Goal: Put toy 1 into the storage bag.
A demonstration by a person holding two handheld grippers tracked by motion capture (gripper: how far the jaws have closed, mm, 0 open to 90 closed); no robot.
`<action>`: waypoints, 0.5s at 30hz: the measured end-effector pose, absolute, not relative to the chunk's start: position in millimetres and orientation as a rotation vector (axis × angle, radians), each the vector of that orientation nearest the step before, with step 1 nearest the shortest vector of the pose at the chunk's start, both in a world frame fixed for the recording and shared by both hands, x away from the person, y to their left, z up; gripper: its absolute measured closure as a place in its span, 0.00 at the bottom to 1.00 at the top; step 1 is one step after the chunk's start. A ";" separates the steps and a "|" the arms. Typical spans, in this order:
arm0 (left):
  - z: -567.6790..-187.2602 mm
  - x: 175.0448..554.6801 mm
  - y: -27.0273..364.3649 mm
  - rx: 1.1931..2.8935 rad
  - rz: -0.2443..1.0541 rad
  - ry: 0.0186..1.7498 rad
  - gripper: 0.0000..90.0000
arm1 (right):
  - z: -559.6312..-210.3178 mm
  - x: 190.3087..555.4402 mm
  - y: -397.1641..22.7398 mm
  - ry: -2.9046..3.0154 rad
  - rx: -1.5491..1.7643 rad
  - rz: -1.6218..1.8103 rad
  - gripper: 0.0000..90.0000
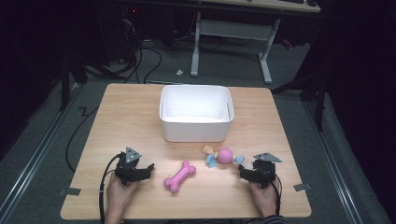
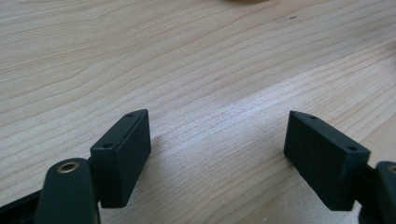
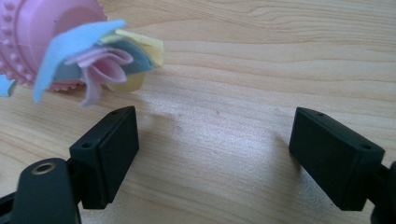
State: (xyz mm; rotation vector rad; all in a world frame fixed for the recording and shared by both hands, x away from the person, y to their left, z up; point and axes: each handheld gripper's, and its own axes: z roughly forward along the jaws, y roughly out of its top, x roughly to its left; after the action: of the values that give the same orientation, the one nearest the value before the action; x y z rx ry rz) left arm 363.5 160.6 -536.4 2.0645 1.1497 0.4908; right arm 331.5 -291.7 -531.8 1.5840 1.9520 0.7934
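A white bin (image 1: 196, 114) stands at the middle of the wooden table (image 1: 126, 116). A pink bone toy (image 1: 180, 176) lies in front of it, toward the near edge. A pink ball toy with cloth tassels (image 1: 223, 156) lies to the bone's right; its ball and tassels (image 3: 70, 51) fill the upper left of the right gripper view. My left gripper (image 1: 150, 168) rests on the table left of the bone, open, with bare wood between its jaws (image 2: 217, 156). My right gripper (image 1: 242, 171) rests just right of the tassel toy, open (image 3: 212, 156), with nothing held.
A grey desk frame (image 1: 233, 32) and cables (image 1: 144, 60) stand on the floor beyond the table. Tape marks (image 1: 302, 187) sit near the table's front corners. A person's hands (image 1: 119, 196) hold both grippers at the near edge.
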 end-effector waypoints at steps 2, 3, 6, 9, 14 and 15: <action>-536.5 363.7 160.5 2.064 0.492 1.149 0.26 | -531.7 331.5 -291.3 1.953 1.583 0.796 0.19; -536.5 364.0 160.6 2.065 0.488 1.146 0.26 | -531.7 331.5 -291.2 1.955 1.581 0.797 0.19; -536.4 364.2 160.7 2.066 0.485 1.144 0.25 | -531.6 331.8 -290.6 1.958 1.575 0.798 0.20; -536.5 365.1 160.5 2.067 0.482 1.142 0.25 | -531.5 331.7 -290.2 1.958 1.578 0.798 0.20; -536.4 365.1 160.3 2.071 0.483 1.141 0.24 | -531.4 332.3 -289.6 1.957 1.581 0.797 0.20; -536.4 365.1 160.2 2.072 0.483 1.140 0.24 | -531.4 332.3 -289.6 1.957 1.580 0.797 0.20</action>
State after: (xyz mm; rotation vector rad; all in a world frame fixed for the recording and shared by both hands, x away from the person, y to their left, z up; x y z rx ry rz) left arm 365.1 160.2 -536.4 2.0719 1.1403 0.4829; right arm 332.3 -289.6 -531.4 1.5803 1.9568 0.7972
